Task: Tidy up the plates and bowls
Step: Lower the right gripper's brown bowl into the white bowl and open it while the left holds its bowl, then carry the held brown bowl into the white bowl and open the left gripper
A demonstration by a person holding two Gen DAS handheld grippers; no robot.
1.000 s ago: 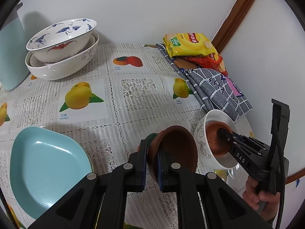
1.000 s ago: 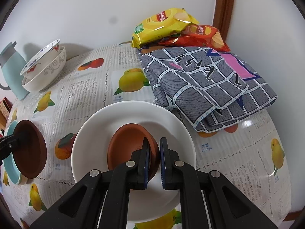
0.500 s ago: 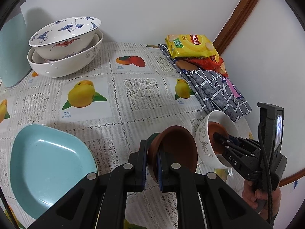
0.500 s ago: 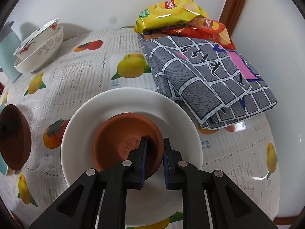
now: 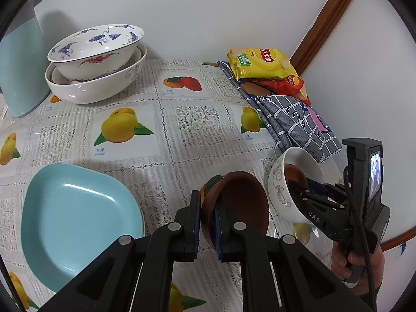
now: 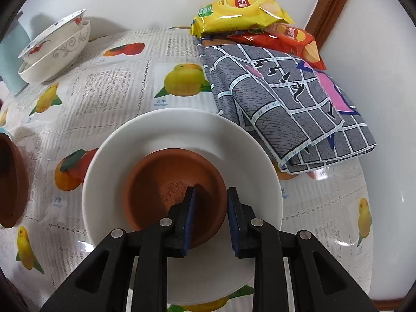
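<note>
My left gripper (image 5: 208,202) is shut on the rim of a brown clay bowl (image 5: 241,202) and holds it tilted above the table. In the right wrist view a second brown clay bowl (image 6: 166,192) sits inside a white bowl (image 6: 145,140). My right gripper (image 6: 212,202) is open, its fingers astride that brown bowl's near rim. The left wrist view shows the white bowl (image 5: 283,189) at right with the right gripper (image 5: 299,189) reaching into it. A light blue plate (image 5: 72,218) lies at front left. Two stacked patterned bowls (image 5: 96,59) stand at the back left.
A folded grey checked cloth (image 6: 280,98) lies right of the white bowl, with yellow (image 6: 239,10) and red (image 6: 288,36) chip bags behind it. A pale blue jug (image 5: 20,65) stands at the back left. The walls meet at a wooden corner strip (image 5: 325,20).
My right gripper has opened, letting go of the brown bowl's rim; that bowl now rests lower inside the white bowl. My left gripper still holds its brown bowl.
</note>
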